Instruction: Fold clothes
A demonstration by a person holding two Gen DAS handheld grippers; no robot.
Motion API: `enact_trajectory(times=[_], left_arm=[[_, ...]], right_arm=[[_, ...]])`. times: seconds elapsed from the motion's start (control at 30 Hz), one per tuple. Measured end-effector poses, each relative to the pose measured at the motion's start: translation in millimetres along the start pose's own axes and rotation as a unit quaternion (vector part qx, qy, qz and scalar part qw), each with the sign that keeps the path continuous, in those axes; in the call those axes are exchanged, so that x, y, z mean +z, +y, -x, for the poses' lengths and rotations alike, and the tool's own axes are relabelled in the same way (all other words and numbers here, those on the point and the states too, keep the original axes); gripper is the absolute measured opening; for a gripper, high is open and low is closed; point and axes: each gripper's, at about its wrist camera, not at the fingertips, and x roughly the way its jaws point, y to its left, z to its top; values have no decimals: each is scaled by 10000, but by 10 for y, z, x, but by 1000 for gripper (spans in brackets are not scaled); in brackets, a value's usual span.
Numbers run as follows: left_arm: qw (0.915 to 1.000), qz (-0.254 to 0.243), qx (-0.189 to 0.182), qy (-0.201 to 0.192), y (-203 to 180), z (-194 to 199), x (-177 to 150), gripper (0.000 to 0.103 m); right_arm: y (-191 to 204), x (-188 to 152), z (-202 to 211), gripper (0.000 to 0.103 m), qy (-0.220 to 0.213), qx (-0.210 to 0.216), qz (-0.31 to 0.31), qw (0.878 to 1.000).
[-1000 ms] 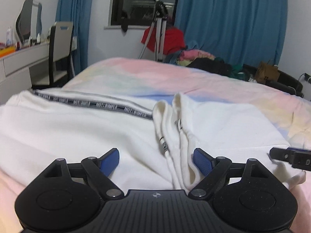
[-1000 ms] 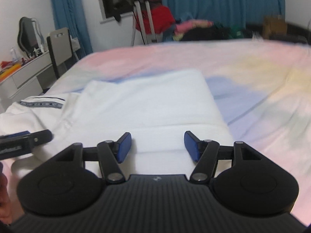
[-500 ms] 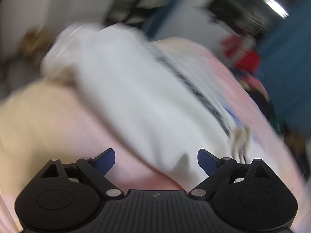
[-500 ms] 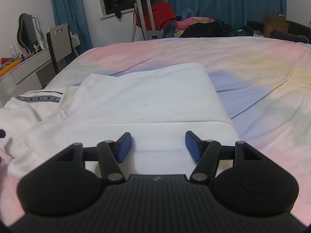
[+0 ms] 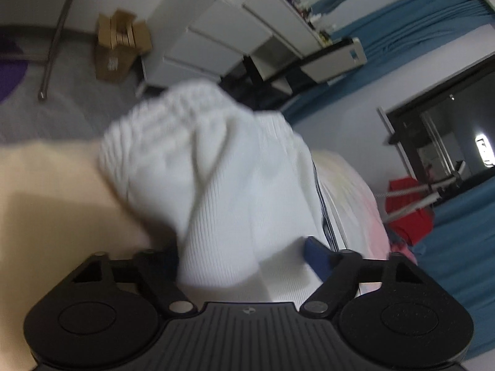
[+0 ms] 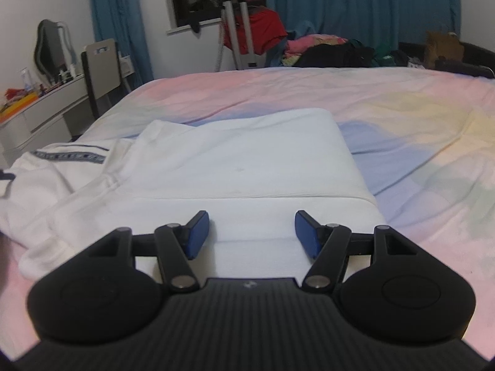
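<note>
I see the white garment point(image 6: 241, 167) half folded on the bed point(image 6: 402, 111); its ribbed cuff point(image 5: 198, 142) lies between the left gripper's point(image 5: 244, 255) open jaws, and the right gripper point(image 6: 251, 235) is open too.

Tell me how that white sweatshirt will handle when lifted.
Probably floppy: the white sweatshirt lies in soft folds on the bed. Its ribbed cuff bunches between the left hand-held gripper fingers, so it will likely drape and sag.

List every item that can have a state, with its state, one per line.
White knit garment: spread on the bed, partly folded, cuff end bunched between the left tongs.
Left tongs: open, cloth between the fingers.
Right tongs: open, empty, low over the garment.
Pastel bedsheet: lightly wrinkled.
</note>
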Motion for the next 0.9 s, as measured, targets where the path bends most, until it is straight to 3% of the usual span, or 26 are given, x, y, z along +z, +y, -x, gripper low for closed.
enact_trajectory(times=[0.1, 0.23, 0.4, 0.53, 0.77, 0.9], left_arm=[[9999, 109, -4, -131, 50, -35, 107, 54], [9995, 52, -36, -308, 95, 4, 156, 26], [9928, -808, -203, -856, -166, 220, 74, 17], [9775, -1603, -366, -1317, -566, 527, -95, 16], [9503, -2257, -832, -1976, -1472, 1237, -584, 14], [9179, -2995, -1169, -2327, -2180, 1674, -1234, 14]], right_arm=[[22, -23, -42, 64, 23, -16, 33, 10000], [50, -53, -99, 65, 54, -37, 78, 9999], [93, -77, -157, 66, 92, -94, 141, 9998], [108, -14, -148, 66, 137, -145, 60, 9998], [116, 149, 108, 64, -299, -207, 240, 9990], [-81, 286, 325, 64, -570, -215, -127, 9981]])
